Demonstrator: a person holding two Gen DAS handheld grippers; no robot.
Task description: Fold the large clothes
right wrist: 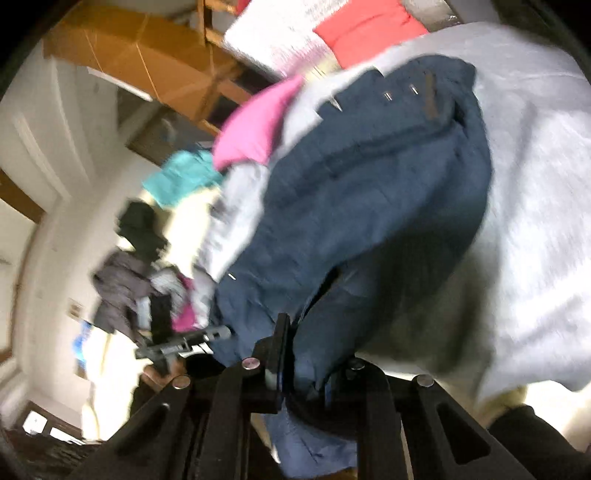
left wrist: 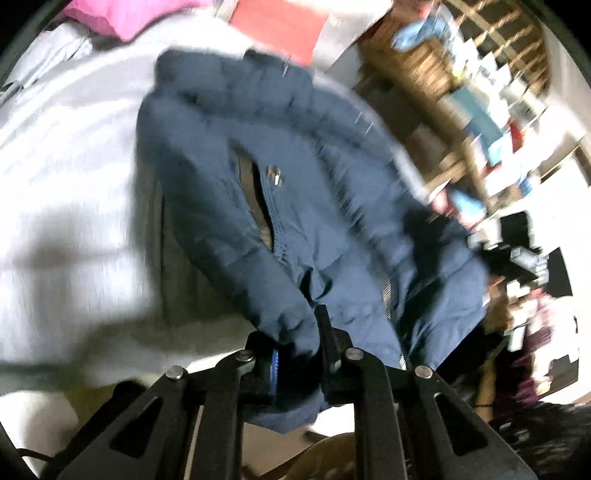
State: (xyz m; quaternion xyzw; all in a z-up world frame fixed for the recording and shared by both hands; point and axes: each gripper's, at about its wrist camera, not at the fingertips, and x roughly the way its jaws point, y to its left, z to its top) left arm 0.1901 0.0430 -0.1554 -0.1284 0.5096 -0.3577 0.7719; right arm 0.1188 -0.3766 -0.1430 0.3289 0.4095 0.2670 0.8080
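1. Writing unreadable, both views motion-blurred
2. Navy jacket lies over the grey bed sheet, hem lifted
3. Left gripper and right gripper both clenched on the jacket hem, fingertips buried in cloth

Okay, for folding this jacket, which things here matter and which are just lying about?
In the job:
navy jacket
left gripper, shut on it
right gripper, shut on it
grey sheet beneath

Lying about:
pink cloth
teal cloth
red item
cardboard box
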